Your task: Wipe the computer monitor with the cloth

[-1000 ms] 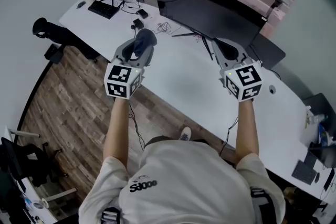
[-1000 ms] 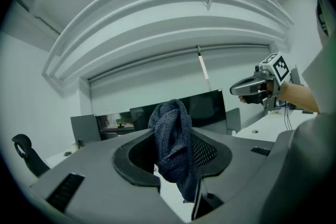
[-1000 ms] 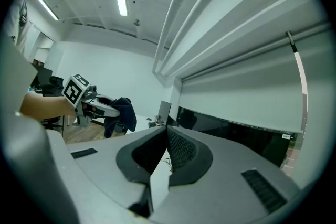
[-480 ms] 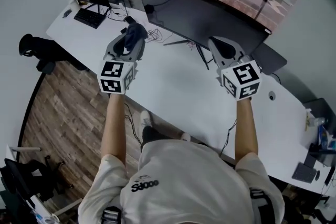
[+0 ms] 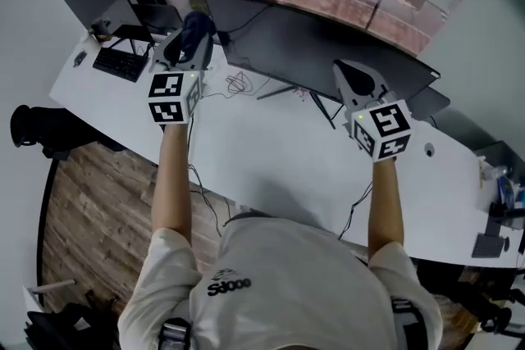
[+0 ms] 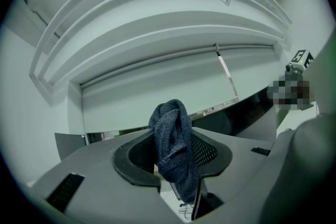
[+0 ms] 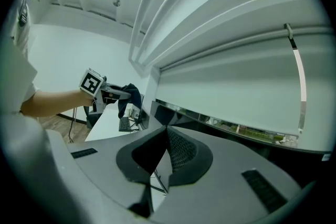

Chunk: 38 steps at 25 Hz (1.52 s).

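Our body: the head view shows our grey shirt (image 5: 279, 283) at the bottom, with both bare arms reaching out over the white desk (image 5: 271, 156).
Right gripper: the right gripper (image 5: 349, 71) hangs over the desk, near the front of the monitor's right half. In its own view the jaws are pressed together with nothing in them.
Left gripper: the left gripper (image 5: 190, 35) is up by the monitor's left end. In its own view the jaws squeeze the cloth tight.
Cloth: the dark blue cloth (image 6: 170, 128) is bunched up. It sticks out above the jaws and hangs down below them. We cannot tell if it touches the screen.
Side look: only the right gripper view shows the left gripper from the side, in the air, with the cloth drooping from its tip.
Monitor: the wide dark monitor (image 5: 328, 45) stands at the far side of the desk. Only the head view shows all of it.
Far things: a keyboard (image 5: 121, 63) lies at the far left of the desk. A tangle of cables (image 5: 239, 82) lies near the monitor's stand.
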Each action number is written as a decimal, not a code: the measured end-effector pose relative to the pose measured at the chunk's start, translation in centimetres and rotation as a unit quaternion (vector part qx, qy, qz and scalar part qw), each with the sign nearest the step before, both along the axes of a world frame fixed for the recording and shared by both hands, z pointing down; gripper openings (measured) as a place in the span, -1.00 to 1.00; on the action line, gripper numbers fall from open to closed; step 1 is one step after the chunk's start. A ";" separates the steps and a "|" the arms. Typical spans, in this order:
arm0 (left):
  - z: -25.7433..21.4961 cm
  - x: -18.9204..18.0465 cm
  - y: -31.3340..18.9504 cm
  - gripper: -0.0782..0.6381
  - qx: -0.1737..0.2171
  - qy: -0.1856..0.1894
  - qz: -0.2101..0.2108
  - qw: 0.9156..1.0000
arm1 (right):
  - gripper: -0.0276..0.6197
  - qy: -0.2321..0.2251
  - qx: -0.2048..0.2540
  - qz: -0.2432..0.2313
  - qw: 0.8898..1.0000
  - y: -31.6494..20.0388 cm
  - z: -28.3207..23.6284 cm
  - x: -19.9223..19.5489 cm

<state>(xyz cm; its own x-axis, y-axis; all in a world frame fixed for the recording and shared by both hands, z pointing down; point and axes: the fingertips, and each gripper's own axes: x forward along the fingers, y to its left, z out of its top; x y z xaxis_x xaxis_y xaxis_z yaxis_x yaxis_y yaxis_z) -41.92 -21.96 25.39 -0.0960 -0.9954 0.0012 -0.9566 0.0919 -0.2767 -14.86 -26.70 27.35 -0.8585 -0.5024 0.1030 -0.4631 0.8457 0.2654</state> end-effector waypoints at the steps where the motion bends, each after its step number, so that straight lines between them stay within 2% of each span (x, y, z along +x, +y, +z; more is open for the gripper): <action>1: -0.7 -1.3 -0.9 -0.34 0.006 -0.003 0.002 1.000 | -0.90 -0.003 0.000 0.009 1.000 -0.2 -0.2 -0.5; 5: -2.9 -5.1 -4.7 -0.34 0.024 -0.018 0.013 0.999 | -0.90 -0.010 0.000 0.045 0.999 -0.9 -0.8 -1.8; 9: -3.4 -7.2 -8.6 -0.33 0.027 -0.025 0.022 0.999 | -0.90 -0.013 -0.004 0.085 0.996 -1.2 -0.7 -1.6; 16: -0.8 -8.1 -13.0 -0.33 0.000 0.026 0.053 0.998 | -0.90 -0.003 -0.006 0.133 0.991 -1.1 -0.1 -0.6; 19: -0.5 -7.5 -13.2 -0.33 0.007 0.022 0.054 0.998 | -0.90 -0.006 -0.005 0.146 0.989 -0.8 -0.1 0.5; 27: -0.5 -2.3 -13.4 -0.33 -0.006 0.020 0.095 0.995 | -0.90 -0.010 -0.008 0.165 0.986 0.2 -0.1 4.1; 38: -0.6 10.7 -14.5 -0.33 -0.017 0.021 0.183 0.983 | -0.90 -0.016 -0.002 0.214 0.977 1.0 -0.6 12.6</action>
